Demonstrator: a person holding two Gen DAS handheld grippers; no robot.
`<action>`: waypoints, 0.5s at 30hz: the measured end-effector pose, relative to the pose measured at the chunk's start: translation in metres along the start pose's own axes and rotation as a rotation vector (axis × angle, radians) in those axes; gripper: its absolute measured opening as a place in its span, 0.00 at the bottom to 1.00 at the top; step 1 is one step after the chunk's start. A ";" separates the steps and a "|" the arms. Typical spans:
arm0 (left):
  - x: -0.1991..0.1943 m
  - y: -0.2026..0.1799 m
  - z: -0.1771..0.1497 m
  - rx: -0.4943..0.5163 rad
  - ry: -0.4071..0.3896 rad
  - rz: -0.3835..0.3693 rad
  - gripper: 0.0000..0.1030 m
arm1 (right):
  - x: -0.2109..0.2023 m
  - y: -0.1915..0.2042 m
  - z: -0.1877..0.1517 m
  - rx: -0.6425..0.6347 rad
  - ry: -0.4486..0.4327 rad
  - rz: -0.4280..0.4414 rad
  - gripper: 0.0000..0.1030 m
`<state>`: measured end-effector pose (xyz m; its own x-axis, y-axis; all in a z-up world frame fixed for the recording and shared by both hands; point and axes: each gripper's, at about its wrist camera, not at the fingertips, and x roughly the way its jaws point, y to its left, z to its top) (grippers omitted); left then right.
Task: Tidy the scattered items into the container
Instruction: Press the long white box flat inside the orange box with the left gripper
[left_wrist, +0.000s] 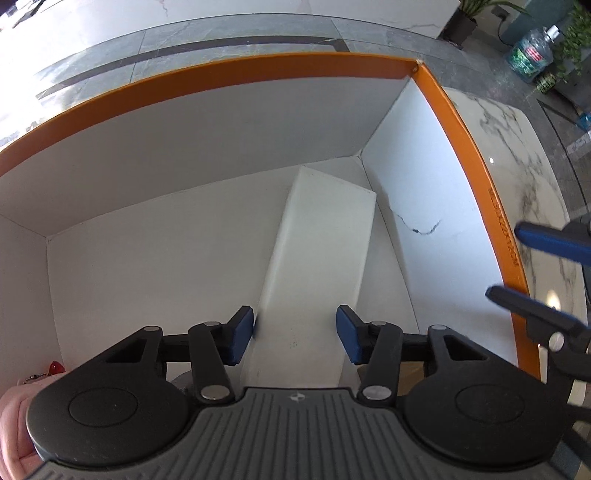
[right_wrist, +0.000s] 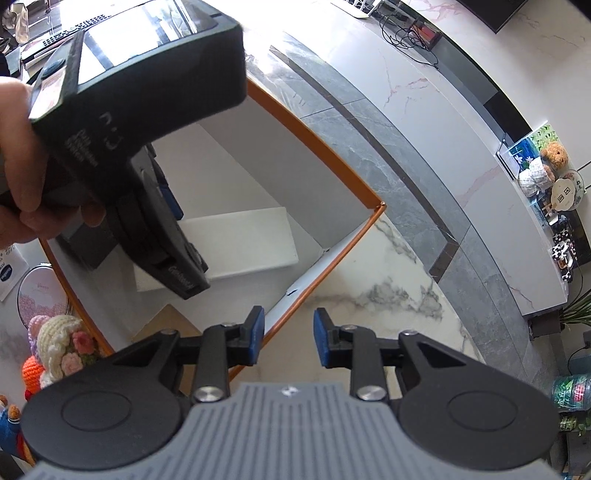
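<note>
The left gripper (left_wrist: 295, 334) hung inside the orange-rimmed cardboard box (left_wrist: 229, 70), pointing steeply down, its blue pads (left_wrist: 242, 336) spread to either side of a white rectangular box (left_wrist: 317, 266) lying on the container's floor; the left pad sat just at the box's edge and the right pad stood clear, so nothing was grasped. The right gripper (right_wrist: 289, 338) hovered over the box's near rim and the marble tabletop (right_wrist: 388, 295), jaws parted and empty. Crocheted dolls (right_wrist: 62, 343) waited outside the container.
</note>
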<state>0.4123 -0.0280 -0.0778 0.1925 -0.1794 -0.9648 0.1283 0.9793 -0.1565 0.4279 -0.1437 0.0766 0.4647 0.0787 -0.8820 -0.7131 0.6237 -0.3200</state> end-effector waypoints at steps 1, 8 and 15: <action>-0.003 0.005 0.000 -0.028 -0.011 0.000 0.50 | 0.001 0.001 -0.001 0.000 0.001 0.005 0.30; -0.011 -0.015 -0.011 0.090 -0.079 0.057 0.67 | 0.002 0.008 -0.006 0.001 -0.003 0.035 0.32; 0.003 -0.031 -0.008 0.129 -0.007 0.105 0.70 | 0.004 0.011 -0.009 0.007 0.009 0.043 0.33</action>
<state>0.4011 -0.0580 -0.0777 0.2178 -0.0775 -0.9729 0.2312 0.9726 -0.0258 0.4177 -0.1435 0.0666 0.4286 0.0985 -0.8981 -0.7287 0.6253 -0.2792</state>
